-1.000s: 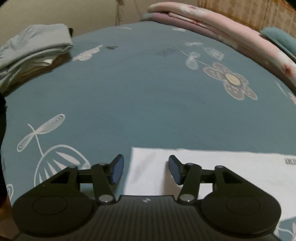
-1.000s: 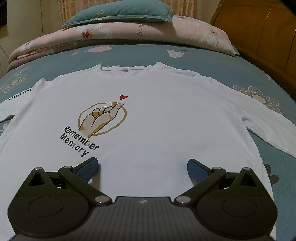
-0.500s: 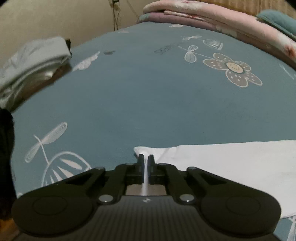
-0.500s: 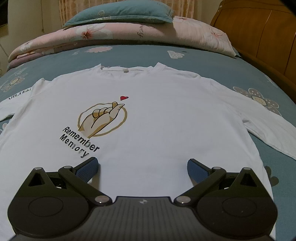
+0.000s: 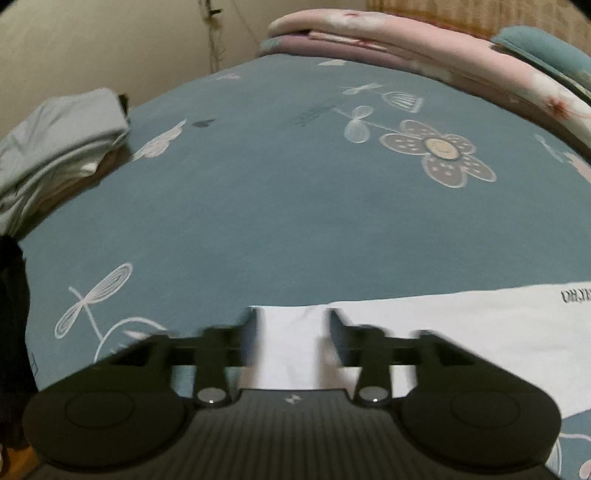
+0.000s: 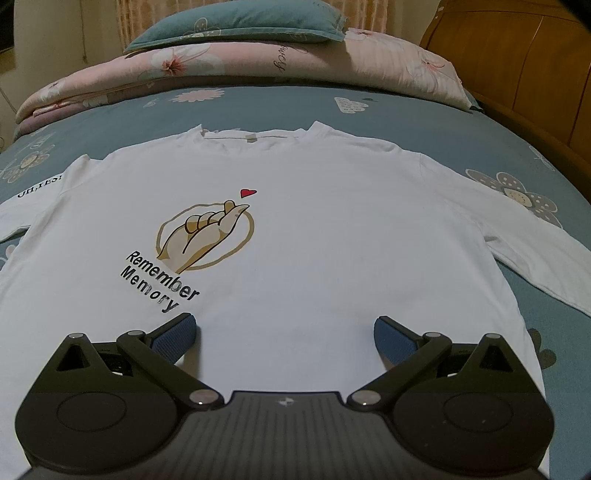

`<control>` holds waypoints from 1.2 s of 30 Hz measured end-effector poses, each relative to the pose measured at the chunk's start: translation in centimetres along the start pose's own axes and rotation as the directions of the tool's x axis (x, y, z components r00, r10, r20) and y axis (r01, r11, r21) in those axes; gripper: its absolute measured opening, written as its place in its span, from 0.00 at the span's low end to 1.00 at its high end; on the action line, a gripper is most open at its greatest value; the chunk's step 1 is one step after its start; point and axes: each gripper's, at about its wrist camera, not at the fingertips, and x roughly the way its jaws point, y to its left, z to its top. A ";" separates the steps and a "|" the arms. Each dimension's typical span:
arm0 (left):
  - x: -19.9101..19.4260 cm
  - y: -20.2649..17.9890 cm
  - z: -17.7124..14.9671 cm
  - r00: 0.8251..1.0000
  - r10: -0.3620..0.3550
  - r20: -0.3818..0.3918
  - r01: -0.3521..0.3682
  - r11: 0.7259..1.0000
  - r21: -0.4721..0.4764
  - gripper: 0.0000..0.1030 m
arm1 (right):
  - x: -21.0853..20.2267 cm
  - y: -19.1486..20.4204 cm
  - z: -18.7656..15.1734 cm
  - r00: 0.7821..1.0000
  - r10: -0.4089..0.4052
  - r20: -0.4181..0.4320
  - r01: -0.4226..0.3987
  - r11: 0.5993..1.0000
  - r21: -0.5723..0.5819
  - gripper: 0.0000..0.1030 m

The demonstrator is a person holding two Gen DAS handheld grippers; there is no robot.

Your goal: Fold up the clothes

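A white long-sleeved shirt [image 6: 314, 240] with a hand print and "Remember Memory" lies flat, front up, on the teal flowered bed sheet [image 6: 424, 122]. Its left sleeve [image 5: 461, 332] stretches across the sheet in the left wrist view. The cuff end of that sleeve lies between the jaws of my left gripper [image 5: 293, 328]. Those jaws are opening and blurred, and the pads stand clear of the cloth. My right gripper [image 6: 284, 332] hovers wide open over the lower front of the shirt, nothing between its fingers.
A stack of folded grey clothes [image 5: 55, 147] sits at the bed's left edge. A rolled pink quilt [image 6: 258, 70] and a teal pillow [image 6: 236, 18] line the far end. A wooden bed frame [image 6: 517, 74] runs along the right side. Bare sheet [image 5: 277, 184] spreads beyond the sleeve.
My left gripper closed on the sleeve cuff half a second ago and has now let go, its jaws spreading and the view shifting slightly. The right gripper and the shirt body have not moved.
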 end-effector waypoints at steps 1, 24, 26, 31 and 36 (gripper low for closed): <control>0.1 0.0 -0.1 1.000 -0.004 -0.003 0.004 1.000 0.000 0.61 | 0.0 0.0 0.0 1.000 0.001 0.000 -0.001 1.000 0.000 1.00; 2.6 5.0 -2.2 0.982 -0.164 -0.092 0.147 0.975 -0.167 0.49 | 0.0 0.0 0.0 1.000 0.003 -0.003 -0.003 1.000 -0.003 1.00; 3.0 5.7 -2.5 0.969 -0.226 -0.099 0.201 0.956 -0.213 0.48 | 0.0 0.0 0.0 1.000 0.001 0.000 -0.001 1.000 -0.005 1.00; 2.7 6.1 -2.6 0.923 -0.369 -0.108 0.336 0.911 -0.240 0.48 | 0.1 0.0 0.0 1.000 0.003 0.001 -0.003 1.000 -0.007 1.00; 2.9 6.9 -2.8 0.918 -0.386 -0.091 0.357 0.904 -0.236 0.39 | 0.1 -0.1 0.0 1.000 0.004 0.002 -0.004 1.000 -0.008 1.00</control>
